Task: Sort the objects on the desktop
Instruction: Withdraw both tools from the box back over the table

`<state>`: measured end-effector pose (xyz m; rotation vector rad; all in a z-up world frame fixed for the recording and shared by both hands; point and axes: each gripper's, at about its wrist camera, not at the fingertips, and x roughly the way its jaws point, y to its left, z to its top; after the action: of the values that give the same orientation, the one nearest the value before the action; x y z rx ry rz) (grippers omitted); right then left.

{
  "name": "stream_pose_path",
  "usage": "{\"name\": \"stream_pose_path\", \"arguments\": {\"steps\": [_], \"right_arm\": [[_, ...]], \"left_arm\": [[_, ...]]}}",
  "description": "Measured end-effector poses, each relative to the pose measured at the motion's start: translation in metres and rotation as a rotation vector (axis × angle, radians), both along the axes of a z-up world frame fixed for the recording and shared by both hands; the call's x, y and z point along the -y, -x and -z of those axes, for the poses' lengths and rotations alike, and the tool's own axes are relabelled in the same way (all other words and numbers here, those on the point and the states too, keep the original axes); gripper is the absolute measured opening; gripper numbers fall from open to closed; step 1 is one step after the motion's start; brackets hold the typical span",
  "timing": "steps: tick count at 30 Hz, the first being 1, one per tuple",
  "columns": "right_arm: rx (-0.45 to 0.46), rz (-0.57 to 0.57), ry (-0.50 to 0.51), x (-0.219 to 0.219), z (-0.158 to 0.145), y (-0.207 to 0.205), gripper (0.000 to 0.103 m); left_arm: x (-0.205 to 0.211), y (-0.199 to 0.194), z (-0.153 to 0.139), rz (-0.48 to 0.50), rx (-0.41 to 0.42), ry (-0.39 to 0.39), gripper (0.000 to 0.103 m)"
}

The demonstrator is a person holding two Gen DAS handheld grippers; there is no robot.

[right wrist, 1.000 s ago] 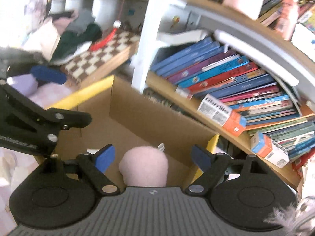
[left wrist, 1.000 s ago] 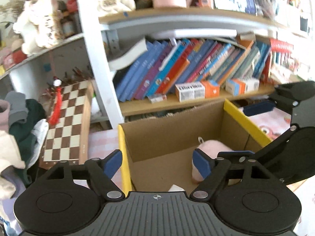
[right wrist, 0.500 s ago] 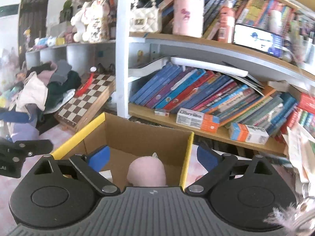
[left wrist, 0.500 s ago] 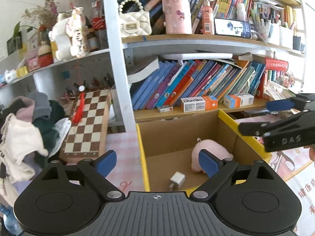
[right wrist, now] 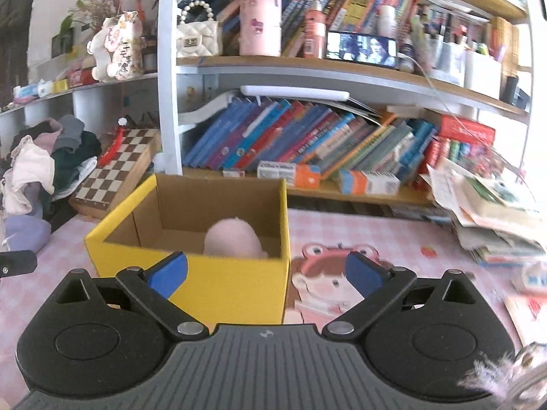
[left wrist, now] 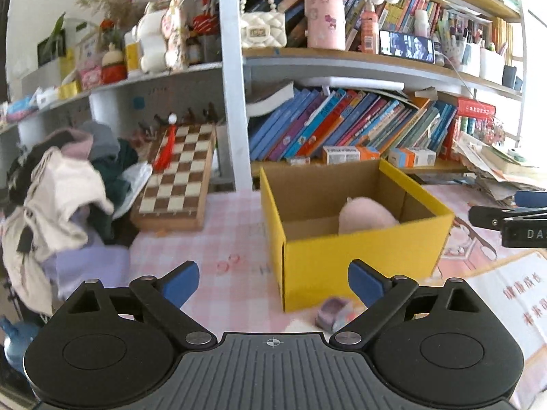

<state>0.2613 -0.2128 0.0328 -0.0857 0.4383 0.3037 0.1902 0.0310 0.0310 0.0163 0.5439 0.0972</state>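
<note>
One yellow box (right wrist: 218, 287) here, one pink plush toy (right wrist: 232, 239) inside it, one chessboard (left wrist: 177, 177), one white quilted handbag (right wrist: 197, 37), and two orange-and-white cartons (right wrist: 289, 172) on the shelf.

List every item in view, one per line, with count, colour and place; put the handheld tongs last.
open cardboard box: one, yellow outside and brown inside, on the pink checked tablecloth.
soft plush toy: one, pink, inside the box.
wooden chessboard: one, brown and cream, left of the box, propped against the shelf.
heap of clothes: one, mixed colours, far left.
leaning books: many, mostly blue, lower shelf.
quilted handbag: one, cream, upper shelf.
left tongs: one, black with blue pads, open, nothing between them.
right tongs: one, same colours, jaws opening, empty.
</note>
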Motion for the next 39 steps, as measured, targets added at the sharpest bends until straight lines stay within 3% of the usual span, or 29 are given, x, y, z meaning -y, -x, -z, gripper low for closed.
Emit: {"name": "stream_pose_path", "arguments": {"steps": [15,23,31,39], "right_arm": [[-0.077,0.014,0.074,-0.029,0.036,0.084,0.100],[-0.125,-0.026,0.111,-0.050,0.051,0.100,0.100],[-0.245,-0.013,0.121,-0.057,0.069,0.103,0.100],[-0.266,-0.018,0.129,-0.059,0.071,0.105,0.100]], "left_arm": [[-0.016,0.055,0.026,0.024,-0.075,0.004,0.096],[-0.016,0.067,0.037,0.055,-0.109,-0.010,0.096],[-0.011,0.069,0.053,0.104,-0.180,-0.014,0.096],[-0.010,0.067,0.060,0.131,-0.221,-0.008,0.096]]}}
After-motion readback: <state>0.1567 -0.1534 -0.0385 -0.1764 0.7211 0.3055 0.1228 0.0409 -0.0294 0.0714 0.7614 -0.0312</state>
